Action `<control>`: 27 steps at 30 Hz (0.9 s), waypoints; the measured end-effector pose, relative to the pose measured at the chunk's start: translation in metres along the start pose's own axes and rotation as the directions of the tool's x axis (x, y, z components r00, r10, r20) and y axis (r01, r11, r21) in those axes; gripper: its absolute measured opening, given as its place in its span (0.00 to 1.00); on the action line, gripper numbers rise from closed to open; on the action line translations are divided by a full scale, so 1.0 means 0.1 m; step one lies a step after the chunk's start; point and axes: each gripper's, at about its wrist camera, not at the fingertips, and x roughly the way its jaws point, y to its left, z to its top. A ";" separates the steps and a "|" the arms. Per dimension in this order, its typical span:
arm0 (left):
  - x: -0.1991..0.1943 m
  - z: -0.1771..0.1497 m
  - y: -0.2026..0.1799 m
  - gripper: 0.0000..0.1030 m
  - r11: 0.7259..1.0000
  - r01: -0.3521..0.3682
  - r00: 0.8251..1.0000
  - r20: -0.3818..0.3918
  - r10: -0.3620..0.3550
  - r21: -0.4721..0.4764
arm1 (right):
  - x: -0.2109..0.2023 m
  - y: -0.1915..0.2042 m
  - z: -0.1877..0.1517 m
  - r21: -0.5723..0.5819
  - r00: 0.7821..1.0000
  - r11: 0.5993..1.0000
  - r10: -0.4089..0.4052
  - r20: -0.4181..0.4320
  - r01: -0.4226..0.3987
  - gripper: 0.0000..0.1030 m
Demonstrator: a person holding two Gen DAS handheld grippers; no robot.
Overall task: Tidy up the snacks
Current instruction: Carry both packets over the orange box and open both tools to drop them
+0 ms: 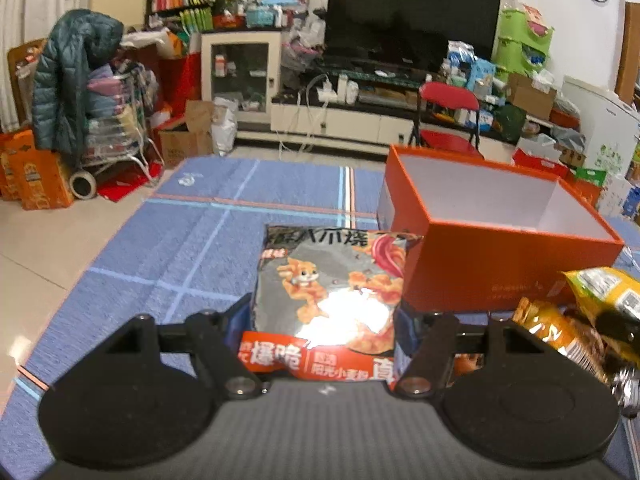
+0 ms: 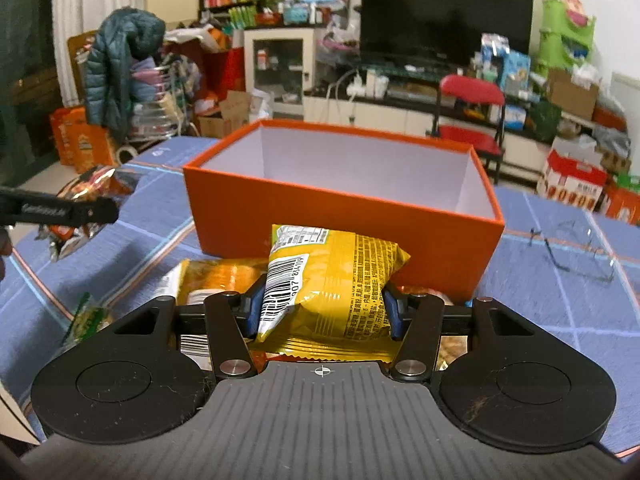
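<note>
My left gripper [image 1: 324, 312] is shut on a grey and orange snack bag [image 1: 332, 280] with a cartoon cat, held off the blue cloth. The open orange box [image 1: 492, 268], white inside, stands just right of it. In the right wrist view my right gripper [image 2: 322, 310] is shut on a yellow snack bag [image 2: 340, 280] with a barcode, its blue pads [image 2: 253, 312] pressing both sides. The orange box [image 2: 340, 216] sits directly ahead of it. The left gripper's black finger [image 2: 60, 212] and its bag show at the left edge.
More snack packets lie under the right gripper: an orange-brown one [image 2: 212, 276] and a green one [image 2: 86, 316]. A pair of glasses [image 2: 572, 248] rests on the blue checked cloth [image 1: 192, 232] to the right. A red folding chair [image 1: 448, 120] and a TV stand lie beyond.
</note>
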 end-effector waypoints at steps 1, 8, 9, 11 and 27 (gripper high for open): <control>-0.03 0.02 -0.03 0.64 1.000 -0.002 1.000 0.009 0.002 0.004 | -0.04 0.01 0.01 -0.008 1.000 1.000 -0.001 0.008 0.001 0.40; -0.08 0.22 -0.29 0.64 1.000 0.014 1.000 0.023 -0.014 0.022 | -0.22 0.00 0.09 -0.005 0.999 1.000 -0.004 0.050 0.004 0.40; -0.07 0.25 -0.33 0.64 1.000 0.016 1.000 0.021 -0.017 0.020 | -0.23 -0.02 0.11 0.001 0.999 1.000 -0.006 0.053 0.006 0.40; -0.05 0.33 -0.41 0.64 1.000 0.019 0.999 0.025 -0.020 0.018 | -0.27 -0.05 0.14 0.012 0.998 1.000 -0.009 0.062 0.008 0.40; 0.35 0.73 -1.01 0.64 0.999 -0.010 0.999 0.035 0.008 0.040 | -0.04 -0.49 0.71 0.110 0.992 0.990 -0.094 0.085 0.084 0.40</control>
